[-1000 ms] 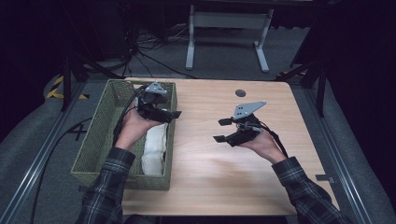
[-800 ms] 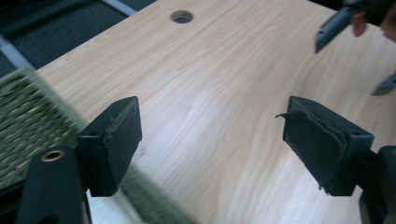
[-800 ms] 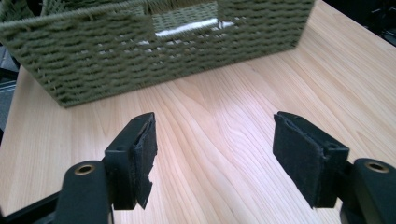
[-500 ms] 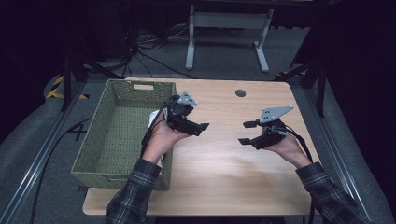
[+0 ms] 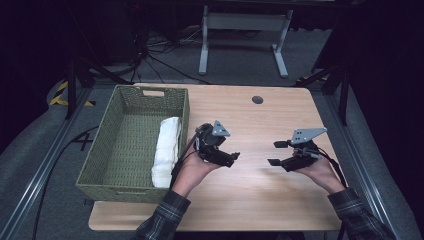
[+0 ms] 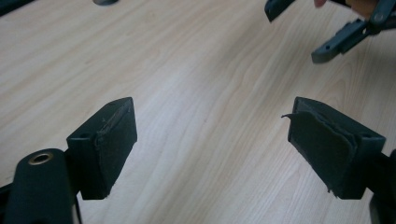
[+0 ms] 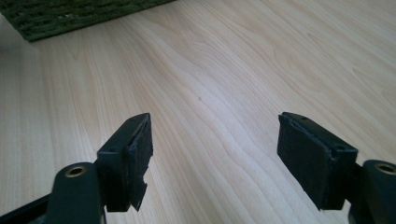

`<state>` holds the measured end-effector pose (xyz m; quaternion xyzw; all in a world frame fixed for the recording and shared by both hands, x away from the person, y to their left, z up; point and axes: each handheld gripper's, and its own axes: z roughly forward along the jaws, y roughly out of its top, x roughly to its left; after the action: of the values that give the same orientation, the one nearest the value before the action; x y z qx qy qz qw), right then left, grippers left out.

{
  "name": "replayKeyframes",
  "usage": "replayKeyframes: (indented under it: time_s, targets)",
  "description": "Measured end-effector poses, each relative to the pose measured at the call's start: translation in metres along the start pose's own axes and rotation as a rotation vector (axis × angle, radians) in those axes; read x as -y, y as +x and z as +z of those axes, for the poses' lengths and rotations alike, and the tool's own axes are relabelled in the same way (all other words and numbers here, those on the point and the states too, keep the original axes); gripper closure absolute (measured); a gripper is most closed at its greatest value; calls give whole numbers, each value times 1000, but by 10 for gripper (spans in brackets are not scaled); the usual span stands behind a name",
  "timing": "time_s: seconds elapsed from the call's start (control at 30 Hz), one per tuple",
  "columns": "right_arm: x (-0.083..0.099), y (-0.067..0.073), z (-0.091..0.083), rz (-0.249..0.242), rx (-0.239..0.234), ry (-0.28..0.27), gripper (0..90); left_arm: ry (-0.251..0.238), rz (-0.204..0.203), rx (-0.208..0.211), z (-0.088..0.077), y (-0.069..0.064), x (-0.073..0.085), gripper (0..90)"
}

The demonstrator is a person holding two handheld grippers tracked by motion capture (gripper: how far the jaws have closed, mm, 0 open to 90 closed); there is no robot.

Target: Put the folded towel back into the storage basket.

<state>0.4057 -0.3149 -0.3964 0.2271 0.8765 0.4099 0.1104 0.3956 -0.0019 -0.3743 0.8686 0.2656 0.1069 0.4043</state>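
**Hovering over bare wood, both claws empty**

Holding both claws above the light wooden surface (image 5: 250, 200), the person has forearms entering from the near edge. Left claw (image 5: 231, 157) sits just right of the green woven basket (image 5: 131, 100), clear of its wall. Its jaws stand wide apart, having just been opening, nothing between them; in the left gripper view only wood grain shows between the worn black pads (image 6: 112, 140). Right claw (image 5: 276, 153) is well apart from the left, toward the surface's right half, pointing left at it. Jaws likewise spread, having just been opening, nothing held; the right gripper view shows bare wood between its pads (image 7: 306, 156) and a corner of the basket at top left.

A white folded towel (image 5: 166, 150) lies inside the basket, along its right wall, running lengthwise from mid-basket to the near end. Neither claw touches it.

A small dark round grommet (image 5: 257, 99) sits at the surface's far edge.
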Motion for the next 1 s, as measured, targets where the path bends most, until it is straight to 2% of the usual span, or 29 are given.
replayKeyframes:
  time_s: [0.03,0.1,0.17,0.23,0.3,0.4,0.47,0.5,0.63,0.67,0.7,0.8,0.83,0.87,0.9,1.0]
  targets:
    - [12,0,-1,24,16,-2,271,11,-4,6,7,-4,4,160]
    - [23,-1,-1,43,28,-6,271,17,8,8,13,-8,8,160]
    - [32,-1,-1,61,34,4,271,28,7,24,19,-11,13,160]
    - [40,-1,0,73,48,19,259,39,22,15,25,-14,18,159]
    - [47,0,0,89,61,33,253,37,23,24,32,-16,24,159]
    - [54,1,1,91,76,55,243,41,28,30,38,-19,30,159]
    - [61,2,2,92,84,83,238,58,38,30,46,-22,36,156]
    - [67,1,2,94,101,99,234,80,33,47,51,-23,42,155]
    - [74,2,1,97,145,105,227,96,33,51,56,-24,48,149]
    - [74,2,1,97,145,105,227,106,33,53,58,-24,50,149]
    - [78,3,0,86,167,117,216,122,39,54,62,-24,54,141]
    - [82,3,1,100,180,126,195,142,40,54,67,-25,57,116]
    - [83,2,1,100,179,121,195,170,52,47,69,-26,58,112]
    - [84,2,1,104,176,116,194,177,54,41,71,-26,59,103]
    - [85,2,0,110,171,108,191,181,66,45,73,-26,60,94]
    - [89,0,0,118,168,83,169,174,65,32,74,-27,61,63]
